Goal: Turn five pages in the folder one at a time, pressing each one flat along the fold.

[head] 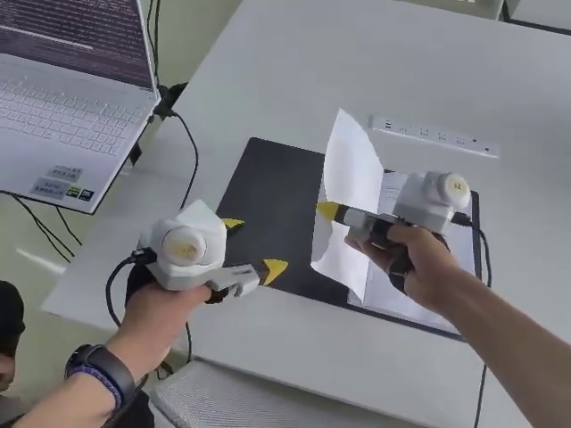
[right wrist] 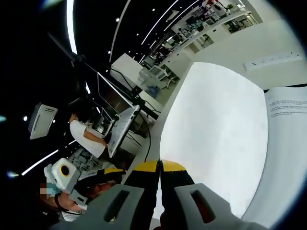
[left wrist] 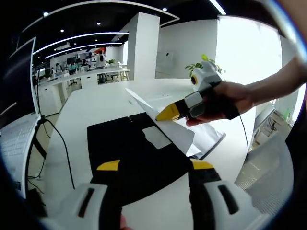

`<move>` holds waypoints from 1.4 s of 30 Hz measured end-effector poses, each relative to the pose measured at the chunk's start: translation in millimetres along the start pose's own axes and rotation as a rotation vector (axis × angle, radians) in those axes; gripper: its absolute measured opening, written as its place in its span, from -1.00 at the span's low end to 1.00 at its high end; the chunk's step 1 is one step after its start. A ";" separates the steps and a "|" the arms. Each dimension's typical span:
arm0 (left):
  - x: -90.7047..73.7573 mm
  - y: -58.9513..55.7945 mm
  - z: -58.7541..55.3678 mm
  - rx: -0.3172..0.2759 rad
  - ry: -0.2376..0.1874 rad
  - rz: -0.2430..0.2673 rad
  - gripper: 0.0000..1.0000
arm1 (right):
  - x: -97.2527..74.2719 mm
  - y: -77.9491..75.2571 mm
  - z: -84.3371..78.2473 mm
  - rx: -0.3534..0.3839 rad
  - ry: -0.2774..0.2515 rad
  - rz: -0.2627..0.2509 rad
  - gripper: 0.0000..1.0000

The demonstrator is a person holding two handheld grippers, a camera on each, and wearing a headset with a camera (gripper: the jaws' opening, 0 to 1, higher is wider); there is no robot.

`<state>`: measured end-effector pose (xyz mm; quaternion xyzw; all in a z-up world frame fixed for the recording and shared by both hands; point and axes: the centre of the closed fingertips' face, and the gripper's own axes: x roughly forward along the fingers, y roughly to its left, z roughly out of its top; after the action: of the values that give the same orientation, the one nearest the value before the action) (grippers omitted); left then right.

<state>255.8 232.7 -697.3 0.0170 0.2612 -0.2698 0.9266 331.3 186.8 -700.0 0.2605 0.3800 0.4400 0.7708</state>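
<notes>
Page-turning is happening: your yellow-tipped right gripper (head: 328,211) is pinching the white paper page (head: 350,169) upright over the fold of the open black folder (head: 268,196), while your left gripper (head: 253,247) is hovering open-jawed at its near edge, probably readying to press the sheet flat.

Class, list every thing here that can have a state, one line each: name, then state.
folder: open, lying flat.
page: lifted, partly turned.
right tongs: shut on the page.
left tongs: open, holding nothing.
laptop: lid open, screen on.
</notes>
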 end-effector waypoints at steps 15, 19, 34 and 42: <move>-11.2 14.4 -15.5 -0.046 0.015 0.023 0.14 | 47.2 -39.1 -27.9 0.074 0.104 -0.049 -1.00; -7.6 17.3 -19.0 -0.052 0.019 0.020 0.14 | 62.1 -59.0 -35.6 0.108 0.130 -0.070 -1.00; 3.9 20.1 -25.2 -0.068 0.033 0.021 0.12 | 80.9 -94.1 -55.7 0.162 0.186 -0.114 -1.00; 7.9 16.2 -25.7 -0.064 0.043 0.015 0.11 | 78.1 -87.7 -55.4 0.175 0.176 -0.101 -1.00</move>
<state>257.5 247.0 -725.2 -0.0050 0.2896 -0.2539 0.9228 353.6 217.1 -824.2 0.2677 0.4955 0.3869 0.7301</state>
